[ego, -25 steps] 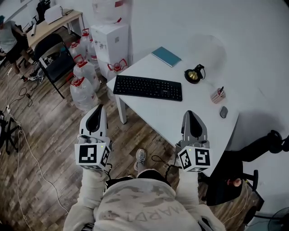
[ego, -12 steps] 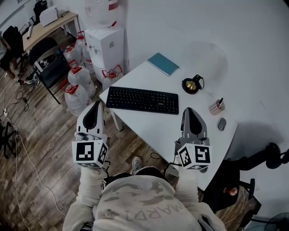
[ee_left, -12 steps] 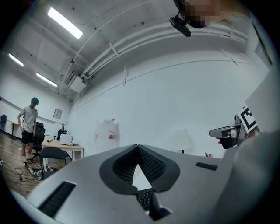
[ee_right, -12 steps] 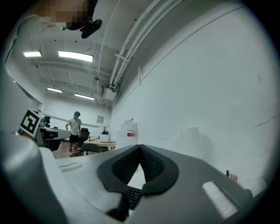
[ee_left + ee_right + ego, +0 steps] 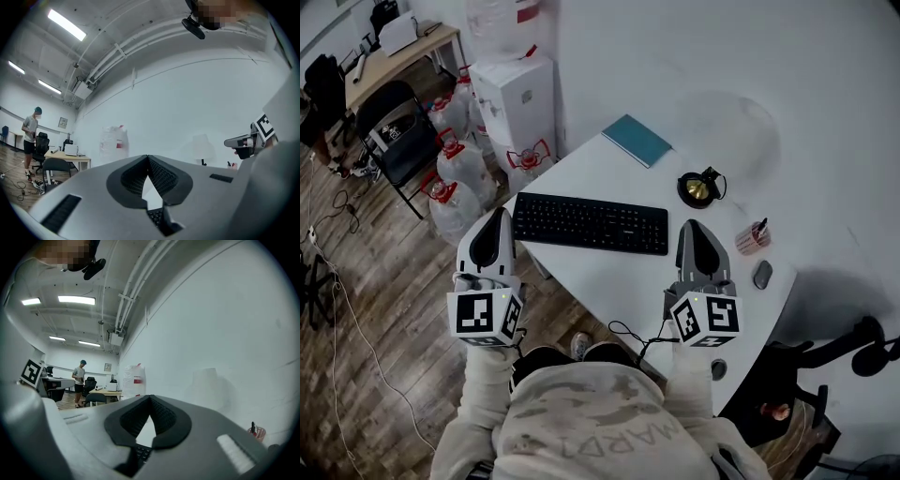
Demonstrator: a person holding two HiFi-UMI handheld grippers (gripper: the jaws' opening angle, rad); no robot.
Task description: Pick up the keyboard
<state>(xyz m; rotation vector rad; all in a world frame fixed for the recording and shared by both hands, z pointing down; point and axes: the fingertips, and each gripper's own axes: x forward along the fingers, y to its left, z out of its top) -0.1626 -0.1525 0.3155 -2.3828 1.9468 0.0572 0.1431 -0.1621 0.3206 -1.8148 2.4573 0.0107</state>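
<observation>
The left gripper [image 5: 498, 219] had its jaws pressed together at the tips and pinched nothing. The right gripper [image 5: 695, 228] was closed the same way and was also empty. Neither tool touched anything. The black keyboard [image 5: 589, 224] lay flat on the white table [image 5: 614, 277], between the two grippers. In the head view, the left tip showed just beside the keyboard's left end and the right tip just beside its right end. Farther back on the table were a teal notebook [image 5: 637, 140], a pen cup [image 5: 752, 238] and a mouse [image 5: 762, 274].
</observation>
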